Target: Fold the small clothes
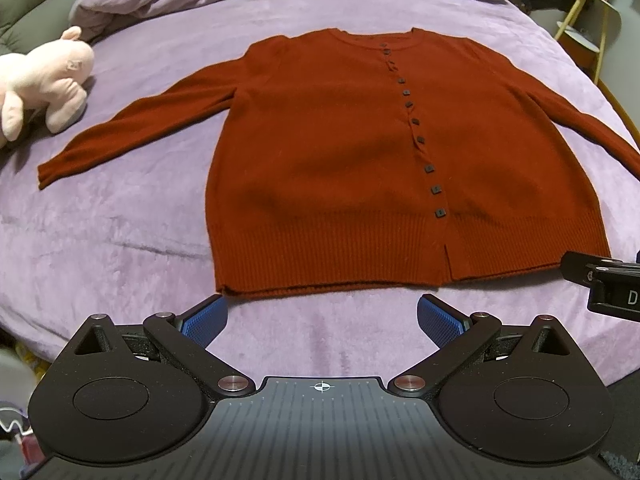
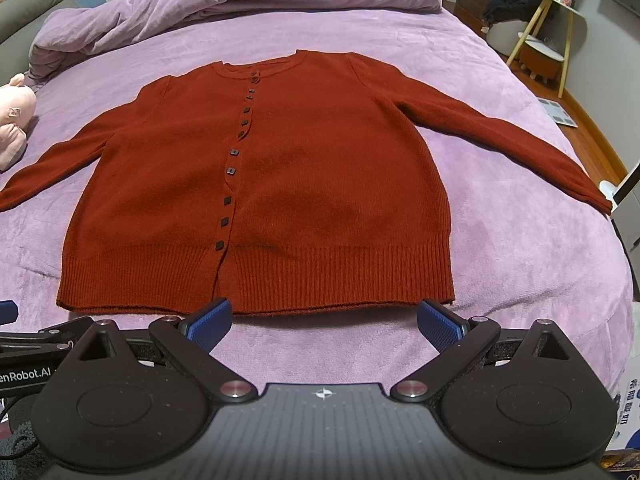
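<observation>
A rust-red buttoned cardigan (image 1: 332, 152) (image 2: 280, 184) lies flat and face up on the purple bedspread (image 1: 120, 232), both sleeves spread outward and the ribbed hem nearest me. My left gripper (image 1: 322, 316) hovers open just short of the hem, its blue pads holding nothing. My right gripper (image 2: 325, 322) is open too, its fingertips just short of the hem's right half. The right gripper's black body (image 1: 604, 280) shows at the right edge of the left wrist view.
A pink plush toy (image 1: 44, 80) lies on the bed near the left sleeve's cuff. A bunched purple duvet (image 2: 240, 4) is heaped at the head of the bed. A small wooden side table (image 2: 548, 36) stands off the bed's right side.
</observation>
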The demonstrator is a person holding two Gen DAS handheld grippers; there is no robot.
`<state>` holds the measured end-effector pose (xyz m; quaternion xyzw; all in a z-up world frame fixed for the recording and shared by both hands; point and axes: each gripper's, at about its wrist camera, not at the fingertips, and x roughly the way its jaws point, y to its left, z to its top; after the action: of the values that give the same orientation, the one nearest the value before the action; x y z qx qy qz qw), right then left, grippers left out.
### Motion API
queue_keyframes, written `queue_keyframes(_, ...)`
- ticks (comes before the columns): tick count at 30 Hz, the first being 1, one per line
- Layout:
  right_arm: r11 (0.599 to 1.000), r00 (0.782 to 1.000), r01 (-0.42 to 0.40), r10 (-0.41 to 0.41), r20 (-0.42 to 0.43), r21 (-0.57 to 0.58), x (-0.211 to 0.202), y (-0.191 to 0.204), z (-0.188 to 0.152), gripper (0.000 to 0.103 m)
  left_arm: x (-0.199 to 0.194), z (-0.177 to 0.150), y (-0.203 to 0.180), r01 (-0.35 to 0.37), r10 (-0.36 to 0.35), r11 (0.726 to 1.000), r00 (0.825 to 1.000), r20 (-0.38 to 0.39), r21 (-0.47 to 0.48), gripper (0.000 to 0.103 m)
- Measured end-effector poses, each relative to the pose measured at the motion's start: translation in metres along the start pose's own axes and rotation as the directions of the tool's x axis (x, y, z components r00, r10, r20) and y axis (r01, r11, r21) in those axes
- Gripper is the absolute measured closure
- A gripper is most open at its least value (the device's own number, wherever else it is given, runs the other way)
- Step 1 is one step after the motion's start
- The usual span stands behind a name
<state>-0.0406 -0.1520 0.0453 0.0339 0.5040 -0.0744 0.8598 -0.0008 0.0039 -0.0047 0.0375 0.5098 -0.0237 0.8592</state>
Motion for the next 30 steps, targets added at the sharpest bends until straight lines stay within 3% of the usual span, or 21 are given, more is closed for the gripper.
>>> queue_keyframes(9, 1.0, 1.0, 0.002, -0.002, -0.005, 0.001, 0.0007, -0.0002, 0.0001, 0.004, 0.0009, 0.001, 0.0014, 0.02, -0.02, 1.0, 0.999, -0.029, -0.013, 0.0)
queue_keyframes(30, 1.0, 1.0, -0.002, 0.002, -0.006, 0.002, 0.002, -0.0005, -0.0001, 0.004, 0.0018, -0.0016, 0.0024, -0.002, 0.002, 1.0, 1.0, -0.012, -0.002, 0.0)
